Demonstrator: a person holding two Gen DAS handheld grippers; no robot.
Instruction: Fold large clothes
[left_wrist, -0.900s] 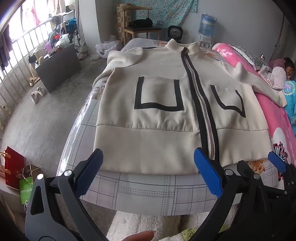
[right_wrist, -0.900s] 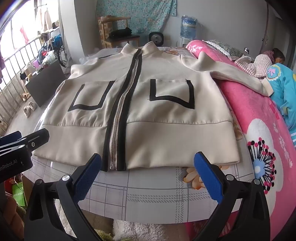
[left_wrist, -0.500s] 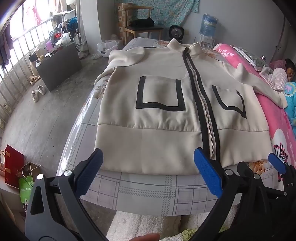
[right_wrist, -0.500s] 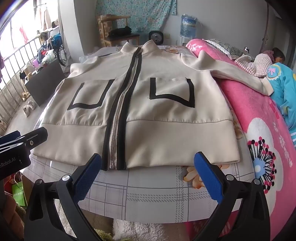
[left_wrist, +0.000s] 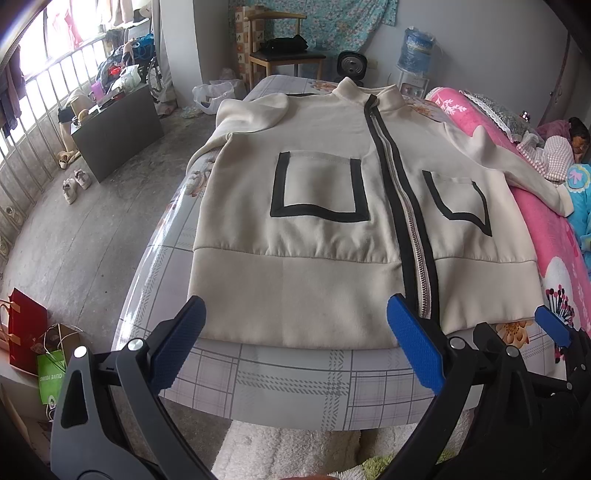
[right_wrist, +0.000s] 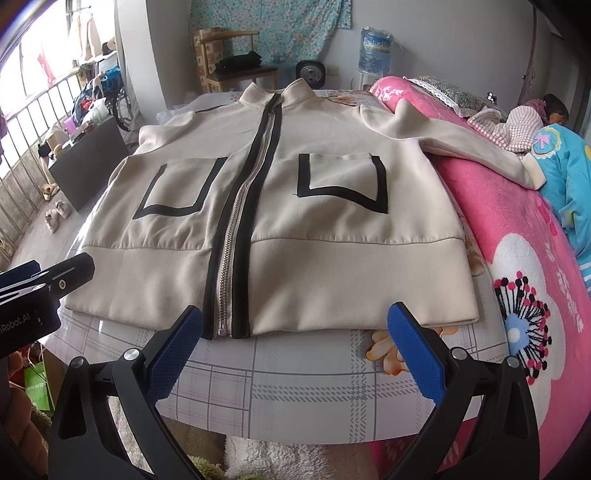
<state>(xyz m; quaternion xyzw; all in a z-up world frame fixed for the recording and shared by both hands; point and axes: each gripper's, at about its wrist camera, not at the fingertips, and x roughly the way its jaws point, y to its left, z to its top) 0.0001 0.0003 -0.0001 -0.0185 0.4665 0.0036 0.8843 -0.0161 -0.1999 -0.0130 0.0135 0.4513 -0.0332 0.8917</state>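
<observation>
Beige jacket (left_wrist: 314, 236) lies flat, zipped, on the tabletop (left_wrist: 295, 380). We hold both tongs, left (left_wrist: 291, 343) and right (right_wrist: 295, 347), spread wide and empty, level just short of the hem. Pink blanket (right_wrist: 524, 258) alongside.

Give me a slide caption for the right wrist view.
Open right tool poised before the hem of a cream zip-front jacket with black trim, spread flat on a plaid-covered table.

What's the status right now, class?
Left gripper open, right gripper open, both empty. Jacket flat, zipped, unfolded. Right sleeve draped over pink blanket.
</observation>
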